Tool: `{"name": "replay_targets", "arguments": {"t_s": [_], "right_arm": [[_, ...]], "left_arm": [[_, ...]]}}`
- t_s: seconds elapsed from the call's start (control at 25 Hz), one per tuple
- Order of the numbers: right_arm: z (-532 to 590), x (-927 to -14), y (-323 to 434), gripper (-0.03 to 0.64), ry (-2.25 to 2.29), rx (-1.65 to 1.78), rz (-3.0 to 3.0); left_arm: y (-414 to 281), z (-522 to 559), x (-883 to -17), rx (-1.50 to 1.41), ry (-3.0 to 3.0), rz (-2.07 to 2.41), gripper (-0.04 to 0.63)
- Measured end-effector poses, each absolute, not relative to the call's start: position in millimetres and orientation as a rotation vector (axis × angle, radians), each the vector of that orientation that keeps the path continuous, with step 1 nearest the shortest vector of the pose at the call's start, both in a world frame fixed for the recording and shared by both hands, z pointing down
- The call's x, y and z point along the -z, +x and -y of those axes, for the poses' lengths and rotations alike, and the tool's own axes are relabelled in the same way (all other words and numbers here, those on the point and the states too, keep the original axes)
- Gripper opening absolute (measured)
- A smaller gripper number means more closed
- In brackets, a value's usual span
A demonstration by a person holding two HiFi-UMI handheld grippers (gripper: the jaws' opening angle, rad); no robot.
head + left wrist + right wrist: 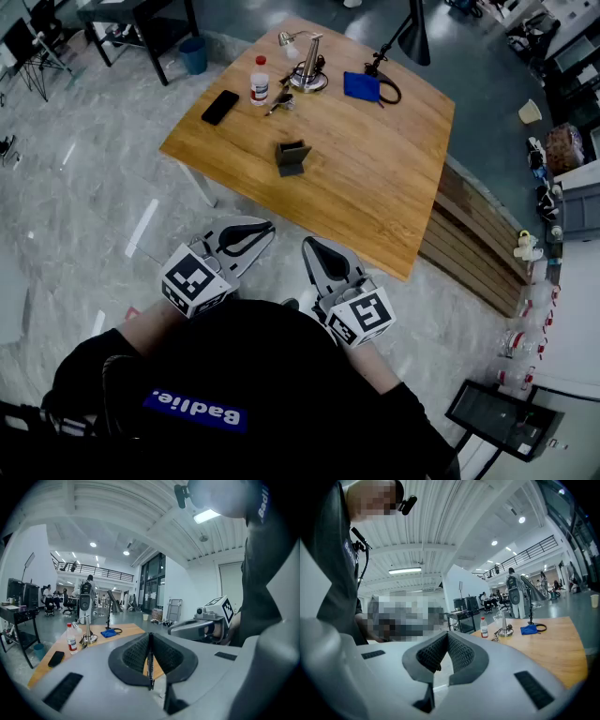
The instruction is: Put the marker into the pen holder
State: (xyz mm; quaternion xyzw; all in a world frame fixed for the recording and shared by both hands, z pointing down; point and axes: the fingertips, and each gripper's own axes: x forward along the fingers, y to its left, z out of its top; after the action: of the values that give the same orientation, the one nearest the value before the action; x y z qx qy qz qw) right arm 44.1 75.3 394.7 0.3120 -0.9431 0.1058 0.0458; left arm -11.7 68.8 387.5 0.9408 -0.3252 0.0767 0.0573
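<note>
Seen from the head view, the holder (pixel 293 157) stands upright on the table (pixel 394 197). The left gripper (pixel 265 227) and right gripper (pixel 309 246) hang on the near side of the holder, well apart from it, neither clearly nearer. We cannot pick out the marker or its axis for certain; it may lie in the small clutter (pixel 279 102) beyond the holder. We read both grippers' jaws as pressed together on nothing.

Wood table (pixel 375 178), grey marble floor (pixel 84 187), white ribbed ceiling (pixel 440 522)
</note>
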Motion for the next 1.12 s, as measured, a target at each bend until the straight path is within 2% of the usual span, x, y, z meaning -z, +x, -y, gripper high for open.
{"name": "replay_targets", "arguments": {"t_s": [0.68, 1.12], "right_arm": [[-68, -401, 65, 0.006, 0.848, -0.34, 2.934], [-22, -417, 84, 0.006, 0.951, -0.423, 2.855]], "left_arm": [[4, -48, -393, -0.267, 2.82, 1.082, 0.035], [-34, 78, -356, -0.189, 2.889, 1.276, 0.035]]}}
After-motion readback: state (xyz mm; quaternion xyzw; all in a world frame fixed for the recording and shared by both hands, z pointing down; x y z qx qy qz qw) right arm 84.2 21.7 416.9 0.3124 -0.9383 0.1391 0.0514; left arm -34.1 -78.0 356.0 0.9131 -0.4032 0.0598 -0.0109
